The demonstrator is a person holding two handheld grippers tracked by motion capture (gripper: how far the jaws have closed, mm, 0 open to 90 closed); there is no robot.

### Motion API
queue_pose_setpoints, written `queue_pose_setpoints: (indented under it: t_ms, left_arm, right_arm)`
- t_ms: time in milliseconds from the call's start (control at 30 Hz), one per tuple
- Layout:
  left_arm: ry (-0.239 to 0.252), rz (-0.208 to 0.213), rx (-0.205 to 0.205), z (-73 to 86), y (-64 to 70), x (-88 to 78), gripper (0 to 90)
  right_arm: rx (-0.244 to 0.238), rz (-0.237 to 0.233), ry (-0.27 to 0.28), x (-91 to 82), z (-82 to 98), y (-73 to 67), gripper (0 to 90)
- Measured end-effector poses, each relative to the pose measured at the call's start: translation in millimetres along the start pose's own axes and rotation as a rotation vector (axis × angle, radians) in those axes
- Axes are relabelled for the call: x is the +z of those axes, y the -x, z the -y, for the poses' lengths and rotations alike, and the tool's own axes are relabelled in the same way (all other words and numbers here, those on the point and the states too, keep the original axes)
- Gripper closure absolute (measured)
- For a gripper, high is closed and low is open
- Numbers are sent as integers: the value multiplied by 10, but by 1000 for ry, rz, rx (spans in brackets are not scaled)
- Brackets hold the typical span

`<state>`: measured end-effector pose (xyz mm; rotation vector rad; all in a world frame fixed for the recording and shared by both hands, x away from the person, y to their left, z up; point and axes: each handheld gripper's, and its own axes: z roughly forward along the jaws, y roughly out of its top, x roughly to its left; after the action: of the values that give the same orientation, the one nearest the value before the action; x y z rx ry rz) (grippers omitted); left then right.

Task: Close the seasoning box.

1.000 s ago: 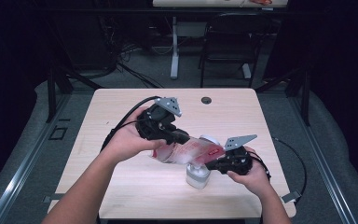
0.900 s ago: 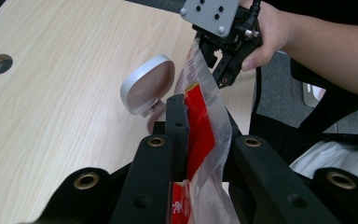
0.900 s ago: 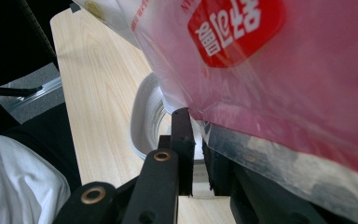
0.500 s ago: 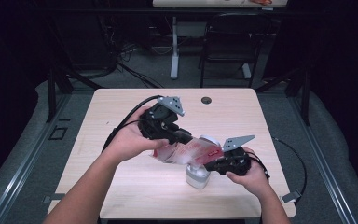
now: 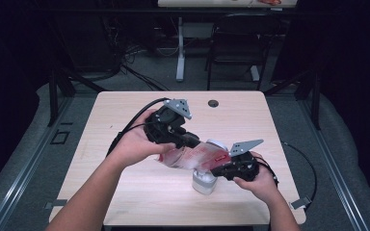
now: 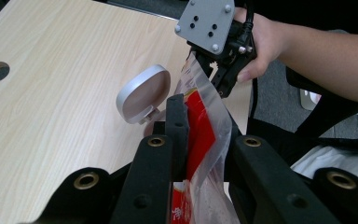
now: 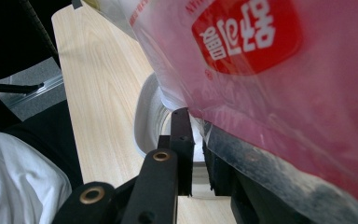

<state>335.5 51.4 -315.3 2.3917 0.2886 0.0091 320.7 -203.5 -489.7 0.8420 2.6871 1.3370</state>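
We see a clear plastic bag (image 5: 192,155) with red printing held up between the two tools over the middle of the pale wooden surface (image 5: 125,192). The left tool (image 5: 185,139) pinches one end of the bag: in the left gripper view its black jaws stand close together with the red-and-clear plastic (image 6: 205,135) clamped between them. The right tool (image 5: 219,169) meets the bag's other end; in the left gripper view it (image 6: 216,74) grips the far edge of the plastic, jaws pressed together on it. In the right gripper view the bag (image 7: 270,70) hangs close above the jaws, its red label upside down. Beneath the bag, a small white container (image 5: 204,182) stands on the surface, just beside the right tool, its rounded lid (image 6: 142,93) tipped open.
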Motion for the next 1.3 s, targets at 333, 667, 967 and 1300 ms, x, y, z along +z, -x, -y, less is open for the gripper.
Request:
queue_pose_setpoints:
  t_ms: [333, 667, 967, 1300]
  left_arm:
    - [13, 0, -4, -7, 0, -15, 819]
    - [34, 12, -5, 1, -9, -37, 818]
    - [41, 20, -18, 110, -69, -39, 815]
    - [65, 16, -61, 370, -129, -97, 812]
  right_arm:
    - [-1, -9, 4, -12, -4, -11, 831]
    - [-10, -4, 17, -88, -8, -35, 831]
    - [3, 19, 42, -171, 14, -10, 830]
    - [1, 23, 70, -149, -21, -27, 830]
